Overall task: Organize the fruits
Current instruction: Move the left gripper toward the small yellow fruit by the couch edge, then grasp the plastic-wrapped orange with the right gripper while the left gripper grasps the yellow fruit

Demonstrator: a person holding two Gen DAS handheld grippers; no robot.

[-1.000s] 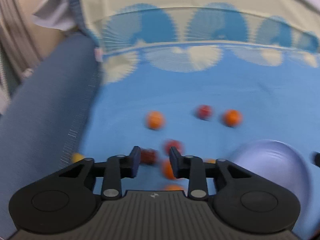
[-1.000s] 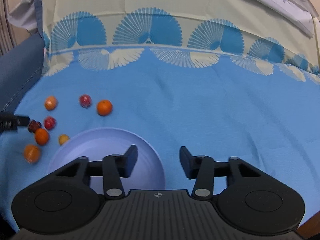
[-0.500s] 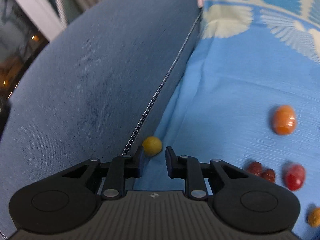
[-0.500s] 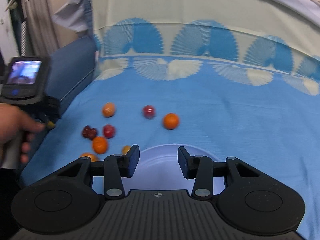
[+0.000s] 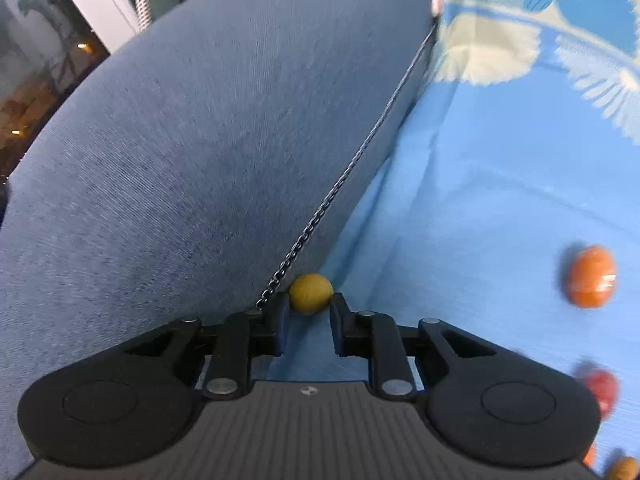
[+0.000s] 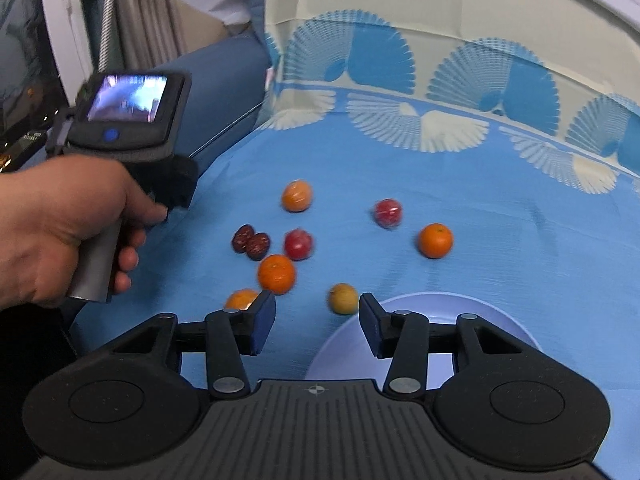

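In the left wrist view a small yellow fruit (image 5: pixel 311 293) lies in the crease between the blue sofa arm (image 5: pixel 180 168) and the blue cloth (image 5: pixel 480 208). My left gripper (image 5: pixel 307 307) is open, its fingertips just at the fruit's two sides. An orange fruit (image 5: pixel 591 276) and a red one (image 5: pixel 600 388) lie to the right. In the right wrist view my right gripper (image 6: pixel 317 309) is open and empty above the cloth, beside a lilac plate (image 6: pixel 436 312). Several oranges (image 6: pixel 276 274), red fruits (image 6: pixel 298 244), dates (image 6: pixel 251 241) and a yellowish fruit (image 6: pixel 343 298) lie scattered.
The person's hand holds the left gripper's body with its lit screen (image 6: pixel 128 98) at the left of the right wrist view. The fan-patterned cloth rises over the sofa back (image 6: pixel 440 40). Curtains (image 6: pixel 132 8) hang at the far left.
My left gripper has swung left from the fruit cluster to the sofa crease and closed in on the yellow fruit. My right gripper has turned left; the plate now sits to its right.
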